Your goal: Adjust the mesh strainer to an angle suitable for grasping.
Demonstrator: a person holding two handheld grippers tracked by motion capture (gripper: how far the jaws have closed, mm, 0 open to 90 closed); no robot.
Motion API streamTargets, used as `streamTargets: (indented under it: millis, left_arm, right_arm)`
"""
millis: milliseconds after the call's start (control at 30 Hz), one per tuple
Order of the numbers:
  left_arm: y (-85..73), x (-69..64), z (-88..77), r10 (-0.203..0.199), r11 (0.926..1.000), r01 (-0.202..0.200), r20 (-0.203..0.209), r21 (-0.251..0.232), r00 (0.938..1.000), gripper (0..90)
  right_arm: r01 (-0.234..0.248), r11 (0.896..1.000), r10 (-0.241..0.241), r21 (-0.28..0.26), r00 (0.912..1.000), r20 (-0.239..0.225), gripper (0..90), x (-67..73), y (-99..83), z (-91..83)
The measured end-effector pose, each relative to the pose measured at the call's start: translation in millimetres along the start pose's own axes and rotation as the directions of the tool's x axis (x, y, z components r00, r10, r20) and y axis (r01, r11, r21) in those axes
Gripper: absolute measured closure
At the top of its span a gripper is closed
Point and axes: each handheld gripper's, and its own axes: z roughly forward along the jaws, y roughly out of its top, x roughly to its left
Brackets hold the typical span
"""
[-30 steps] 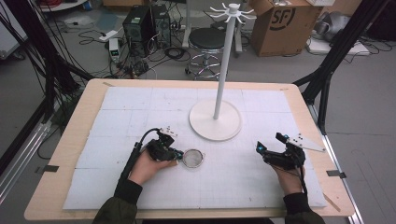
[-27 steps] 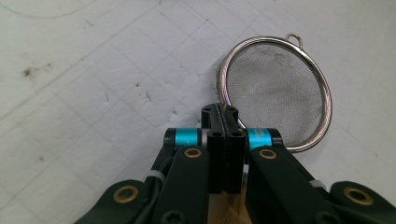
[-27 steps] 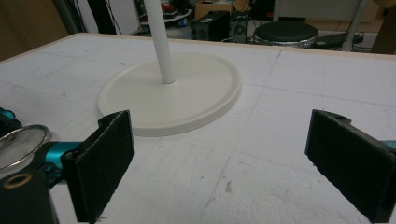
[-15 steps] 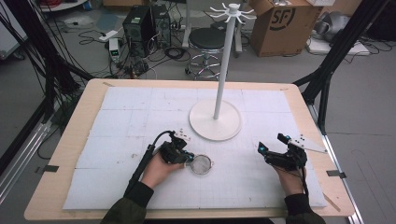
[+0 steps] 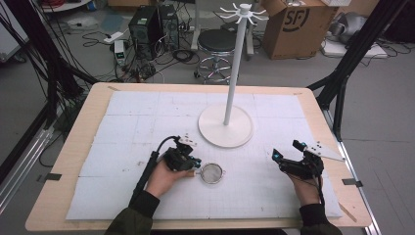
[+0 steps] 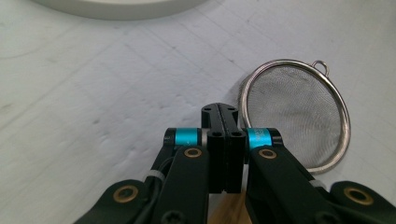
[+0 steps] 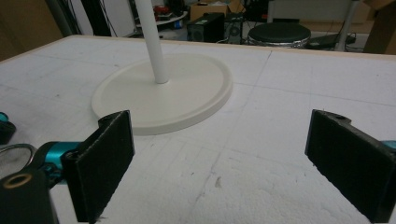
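Observation:
A small round metal mesh strainer (image 5: 212, 173) lies on the white mat, just right of my left gripper (image 5: 192, 164). In the left gripper view the strainer (image 6: 299, 116) sits to the right of the left gripper (image 6: 219, 111), whose jaws are pressed together. A strip of tan wood, apparently the strainer's handle, shows low between the jaw bases. My right gripper (image 5: 286, 150) rests at the right of the mat. In its own view the right gripper (image 7: 219, 163) stands wide open with nothing between its pads.
A white rack stand with a round base (image 5: 225, 128) and a tall pole (image 5: 235, 63) stands mid-table, also seen as the base (image 7: 163, 93) ahead of the right gripper. The table's wooden rim (image 5: 73, 147) frames the mat. Cables, a stool and boxes lie beyond.
My left hand and gripper moved to the right, and the strainer shifted right with them. The right hand stayed in place.

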Motion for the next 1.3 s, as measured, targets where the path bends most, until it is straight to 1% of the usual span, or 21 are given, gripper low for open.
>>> streamTargets:
  millis: [67,133,267,367,400,467,500,533,567,633,667,733,767,800,867,900,933,1000,1100,1167,1300]
  left_arm:
    - [-6.1,7.2,-15.6,-0.031,0.9989,0.031,-0.006,-0.037,0.9995,90.0]
    - [-14.2,15.4,-28.3,-0.060,0.9956,0.059,-0.005,-0.072,0.9982,90.0]
    - [-37.0,31.0,-43.9,-0.144,0.9811,0.143,0.003,-0.130,0.9896,90.0]
    - [-54.3,38.6,-55.0,-0.179,0.9732,0.178,0.004,-0.146,0.9838,90.0]
    - [-59.9,38.9,-59.3,-0.200,0.9676,0.198,0.006,-0.156,0.9798,90.0]
    - [-71.7,39.9,-69.4,-0.215,0.9622,0.214,0.009,-0.169,0.9765,90.0]
    - [-83.2,39.6,-79.0,-0.230,0.9584,0.225,-0.009,-0.176,0.9732,90.0]
    - [-83.2,39.6,-79.0,-0.230,0.9584,0.225,-0.009,-0.176,0.9732,90.0]
    - [-88.7,39.3,-83.3,-0.237,0.9566,0.230,-0.023,-0.179,0.9711,90.0]
    - [-100.2,37.2,-90.9,-0.258,0.9486,0.246,-0.034,-0.199,0.9656,90.0]
    - [-105.7,35.7,-93.2,-0.258,0.9488,0.246,-0.034,-0.198,0.9657,90.0]
    - [-116.1,30.8,-93.7,-0.268,0.9470,0.256,-0.037,-0.194,0.9628,90.0]
    - [-119.9,29.6,-92.5,-0.267,0.9493,0.256,-0.037,-0.183,0.9631,90.0]
    - [-121.6,27.7,-91.5,-0.257,0.9540,0.246,-0.043,-0.172,0.9656,90.0]
    - [-119.3,23.6,-88.8,-0.237,0.9612,0.225,-0.058,-0.160,0.9699,90.0]
    - [-117.8,22.6,-85.7,-0.236,0.9629,0.225,-0.058,-0.149,0.9701,90.0]
    - [-116.4,22.2,-82.2,-0.222,0.9692,0.212,-0.072,-0.125,0.9723,90.0]
    - [-113.4,22.0,-78.9,-0.223,0.9686,0.212,-0.074,-0.130,0.9721,90.0]
    - [-107.4,26.1,-73.3,-0.221,0.9688,0.211,-0.068,-0.131,0.9730,90.0]
    - [-102.3,29.2,-69.1,-0.213,0.9709,0.203,-0.067,-0.127,0.9748,90.0]
    - [-93.6,36.4,-61.2,-0.221,0.9677,0.212,-0.057,-0.137,0.9735,90.0]
  right_arm:
    - [-0.010,1.000,0.010,-0.002,1.0000,0.000,7.2,-2.5,0.0,0.7]
    - [-0.008,1.000,0.008,-0.004,1.0000,-0.004,7.3,-2.3,0.1,1.3]
    - [0.002,1.000,-0.002,-0.005,1.0000,-0.004,7.3,-0.4,0.8,2.0]
    - [-0.001,1.000,0.001,-0.008,1.0000,-0.006,7.4,0.4,1.7,2.2]
    - [-0.001,1.000,0.001,-0.009,1.0000,-0.005,7.4,0.4,1.7,2.4]
    - [-0.003,1.000,0.003,-0.009,1.0000,-0.004,7.4,0.7,1.8,2.4]
    - [0.002,1.000,-0.002,-0.011,1.0000,-0.003,7.4,0.2,1.8,2.6]
    - [-0.001,1.000,0.001,-0.010,1.0000,-0.004,7.4,0.3,1.8,2.9]
    - [0.003,1.000,-0.003,-0.011,1.0000,-0.005,7.4,0.1,1.8,3.3]
    - [0.004,1.000,-0.004,-0.010,1.0000,-0.005,7.4,0.2,1.9,3.5]
    - [0.005,1.000,-0.005,-0.011,1.0000,-0.003,7.4,0.7,1.9,3.8]
    - [0.003,1.000,-0.003,-0.009,1.0000,-0.005,7.4,1.2,2.0,4.1]
    - [0.005,1.000,-0.005,-0.006,1.0000,-0.003,7.5,1.5,1.9,4.7]
    - [0.005,1.000,-0.005,-0.005,1.0000,-0.003,7.5,1.6,1.8,5.3]
    - [0.014,1.000,-0.014,-0.005,0.9999,-0.001,7.5,2.1,1.8,6.5]
    - [0.014,1.000,-0.014,-0.001,0.9999,-0.003,7.5,3.0,1.8,6.4]
    - [0.020,1.000,-0.020,-0.002,0.9998,-0.005,7.5,3.3,1.8,6.8]
    - [0.019,1.000,-0.019,0.000,0.9998,0.000,7.5,3.3,1.7,7.2]
    - [0.017,1.000,-0.017,0.004,0.9999,-0.002,7.5,2.6,1.4,7.9]
    - [0.017,1.000,-0.017,0.005,0.9998,-0.003,7.5,2.7,1.4,7.9]
    - [0.017,1.000,-0.017,0.003,0.9999,-0.003,7.5,3.8,1.6,7.4]
